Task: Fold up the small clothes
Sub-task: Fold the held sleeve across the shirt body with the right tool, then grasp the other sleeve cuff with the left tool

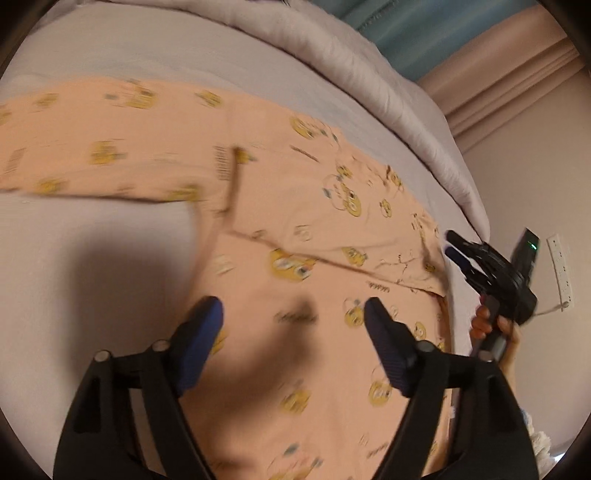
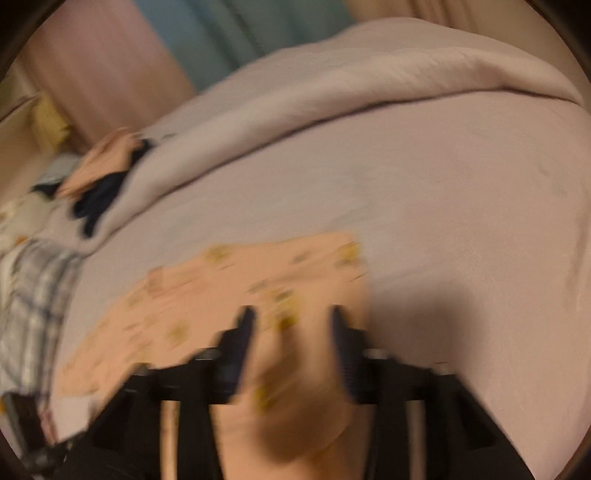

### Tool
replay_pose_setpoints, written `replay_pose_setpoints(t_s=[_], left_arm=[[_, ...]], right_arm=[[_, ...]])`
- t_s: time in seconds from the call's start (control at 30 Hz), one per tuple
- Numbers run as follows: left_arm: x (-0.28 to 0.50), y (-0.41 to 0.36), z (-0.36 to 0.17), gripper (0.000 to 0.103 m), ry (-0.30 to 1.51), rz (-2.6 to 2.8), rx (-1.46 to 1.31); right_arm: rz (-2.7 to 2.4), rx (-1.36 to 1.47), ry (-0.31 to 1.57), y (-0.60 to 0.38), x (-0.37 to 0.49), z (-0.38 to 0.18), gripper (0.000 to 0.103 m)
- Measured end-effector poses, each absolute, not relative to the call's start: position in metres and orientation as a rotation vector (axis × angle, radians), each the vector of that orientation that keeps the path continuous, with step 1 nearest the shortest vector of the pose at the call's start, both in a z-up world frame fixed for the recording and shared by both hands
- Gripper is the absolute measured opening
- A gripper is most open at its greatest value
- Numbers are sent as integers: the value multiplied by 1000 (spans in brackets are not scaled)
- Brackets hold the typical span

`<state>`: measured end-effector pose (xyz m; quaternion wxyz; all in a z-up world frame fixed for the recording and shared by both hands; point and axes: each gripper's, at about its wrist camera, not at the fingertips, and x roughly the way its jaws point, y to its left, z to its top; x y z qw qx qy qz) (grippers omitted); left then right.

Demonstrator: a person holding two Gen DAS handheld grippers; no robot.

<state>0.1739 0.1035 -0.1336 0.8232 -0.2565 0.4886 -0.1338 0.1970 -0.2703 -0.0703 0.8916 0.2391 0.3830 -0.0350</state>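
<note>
A peach-orange garment [image 1: 295, 206] with yellow cartoon prints lies spread on the pale bed sheet [image 1: 92, 258], one part folded over itself. My left gripper [image 1: 293, 314] hovers open and empty just above its near part. My right gripper [image 1: 452, 245] shows in the left wrist view at the garment's right edge, held by a hand, jaws apart. In the blurred right wrist view my right gripper [image 2: 293, 325] is open over the garment [image 2: 221, 288], with cloth beneath and between the fingers [image 2: 240, 339]; nothing is visibly pinched.
A thick rolled duvet [image 1: 369, 74] runs along the far side of the bed. A pile of other clothes [image 2: 99, 177] and a plaid cloth [image 2: 33, 295] lie at the left in the right wrist view. Curtains [image 1: 424, 33] and a wall socket [image 1: 561, 269] stand beyond.
</note>
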Motion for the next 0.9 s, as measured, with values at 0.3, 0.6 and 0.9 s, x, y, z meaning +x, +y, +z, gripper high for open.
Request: replay_pose_setpoints(t_s=[0.3, 0.6, 0.9], left_arm=[[106, 214, -147, 81, 935, -95, -846], [115, 304, -160, 81, 793, 28, -1144], [156, 370, -166, 81, 607, 158, -1321]], right_arm=[[120, 209, 889, -177, 170, -82, 58], [159, 42, 951, -125, 178, -78, 58], [227, 41, 916, -101, 172, -71, 58]])
